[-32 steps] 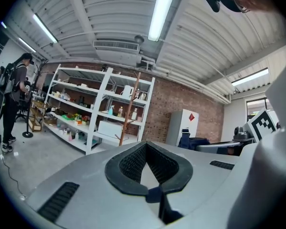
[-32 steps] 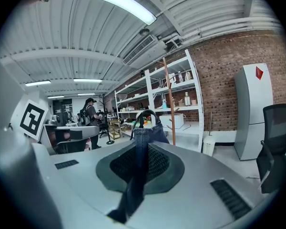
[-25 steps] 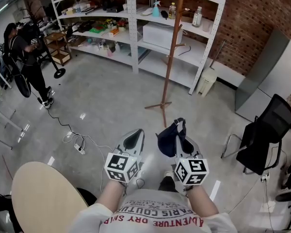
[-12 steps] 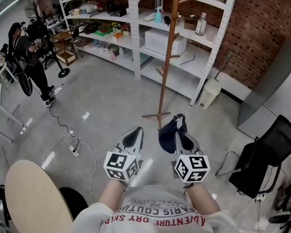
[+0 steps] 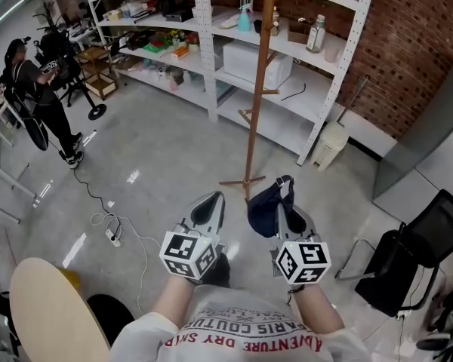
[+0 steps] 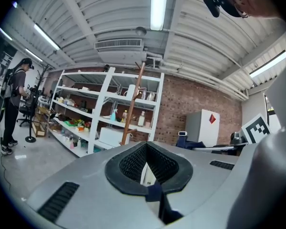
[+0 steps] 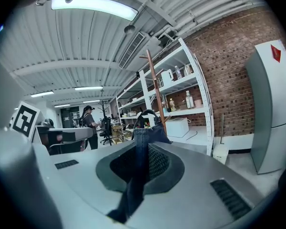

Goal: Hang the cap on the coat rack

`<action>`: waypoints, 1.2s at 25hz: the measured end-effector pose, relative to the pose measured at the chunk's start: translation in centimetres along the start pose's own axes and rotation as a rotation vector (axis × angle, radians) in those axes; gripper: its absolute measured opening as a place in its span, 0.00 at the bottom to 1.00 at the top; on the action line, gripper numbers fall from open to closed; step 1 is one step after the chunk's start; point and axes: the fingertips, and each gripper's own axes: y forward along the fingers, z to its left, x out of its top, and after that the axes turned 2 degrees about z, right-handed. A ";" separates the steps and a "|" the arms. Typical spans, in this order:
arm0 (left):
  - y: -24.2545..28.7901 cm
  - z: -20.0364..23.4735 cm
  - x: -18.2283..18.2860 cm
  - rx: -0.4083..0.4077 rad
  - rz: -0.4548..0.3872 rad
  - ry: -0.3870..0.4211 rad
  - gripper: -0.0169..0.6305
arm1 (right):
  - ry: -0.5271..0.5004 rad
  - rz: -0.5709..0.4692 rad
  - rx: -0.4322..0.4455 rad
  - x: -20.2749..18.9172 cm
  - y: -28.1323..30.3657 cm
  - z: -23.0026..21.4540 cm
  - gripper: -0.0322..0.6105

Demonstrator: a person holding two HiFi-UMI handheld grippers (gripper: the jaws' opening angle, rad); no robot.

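The coat rack (image 5: pixel 258 74) is a tall brown wooden pole with short pegs, its cross base (image 5: pixel 245 181) on the grey floor just ahead of my grippers. My right gripper (image 5: pixel 284 202) is shut on a dark blue denim cap (image 5: pixel 263 206), which hangs to the left of its jaws. In the right gripper view the cap (image 7: pixel 145 137) sticks up from the shut right gripper (image 7: pixel 142 168), with the coat rack (image 7: pixel 155 87) behind it. My left gripper (image 5: pixel 209 208) is beside it, shut and holding nothing. The left gripper (image 6: pixel 147 168) also faces the coat rack (image 6: pixel 133 104).
White metal shelving (image 5: pixel 211 44) with bottles and boxes stands behind the rack against a brick wall. A person (image 5: pixel 38 89) stands far left. A black office chair (image 5: pixel 415 255) is at right, a round wooden table (image 5: pixel 53 308) at lower left, and a cable with power strip (image 5: pixel 113 236) lies on the floor.
The rack and shelving have come a little closer in the head view. Both grippers keep their places side by side, the right one still holding the cap.
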 end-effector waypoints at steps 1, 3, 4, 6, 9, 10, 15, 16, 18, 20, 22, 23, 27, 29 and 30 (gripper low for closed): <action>1.0 0.5 0.0 -0.007 0.001 -0.001 0.03 | -0.004 -0.001 -0.003 0.2 0.8 -0.3 0.08; 3.3 1.7 0.0 -0.029 0.003 0.005 0.03 | -0.010 -0.001 -0.014 0.4 2.9 -0.9 0.08; 4.6 2.4 0.1 -0.042 0.006 0.012 0.03 | -0.013 0.000 -0.023 0.6 4.1 -1.3 0.08; 7.1 3.9 0.8 -0.065 0.010 0.037 0.03 | -0.017 -0.002 -0.042 1.3 6.7 -2.0 0.08; 10.8 6.8 2.9 -0.096 0.003 0.062 0.03 | -0.025 -0.020 -0.073 3.5 10.8 -2.8 0.08; 12.1 7.7 3.7 -0.111 0.003 0.064 0.03 | -0.025 -0.027 -0.087 4.3 12.1 -3.1 0.08; 18.0 12.1 6.0 -0.171 0.018 0.089 0.03 | 0.001 -0.041 -0.158 7.0 18.3 -4.6 0.08; 19.0 13.0 6.2 -0.181 0.021 0.093 0.03 | 0.005 -0.042 -0.166 7.2 19.5 -4.8 0.08; 20.7 14.2 6.4 -0.202 0.026 0.091 0.03 | 0.008 -0.043 -0.181 7.5 21.5 -5.1 0.08; 22.3 15.1 6.7 -0.227 0.031 0.081 0.03 | 0.006 -0.047 -0.194 8.2 23.1 -5.3 0.08; 23.7 15.5 7.1 -0.244 0.032 0.077 0.03 | -0.001 -0.050 -0.198 9.1 24.4 -5.5 0.08; 24.4 15.6 7.4 -0.246 0.028 0.080 0.04 | -0.007 -0.050 -0.197 9.6 24.9 -5.7 0.08; 26.3 15.6 8.5 -0.229 -0.002 0.105 0.03 | -0.041 -0.052 -0.190 11.2 26.1 -6.7 0.08; 27.1 15.5 8.9 -0.221 -0.013 0.090 0.03 | -0.061 -0.063 -0.175 12.2 26.5 -7.3 0.08; 27.5 15.5 9.0 -0.217 -0.018 0.074 0.04 | -0.076 -0.068 -0.166 12.8 26.7 -7.6 0.08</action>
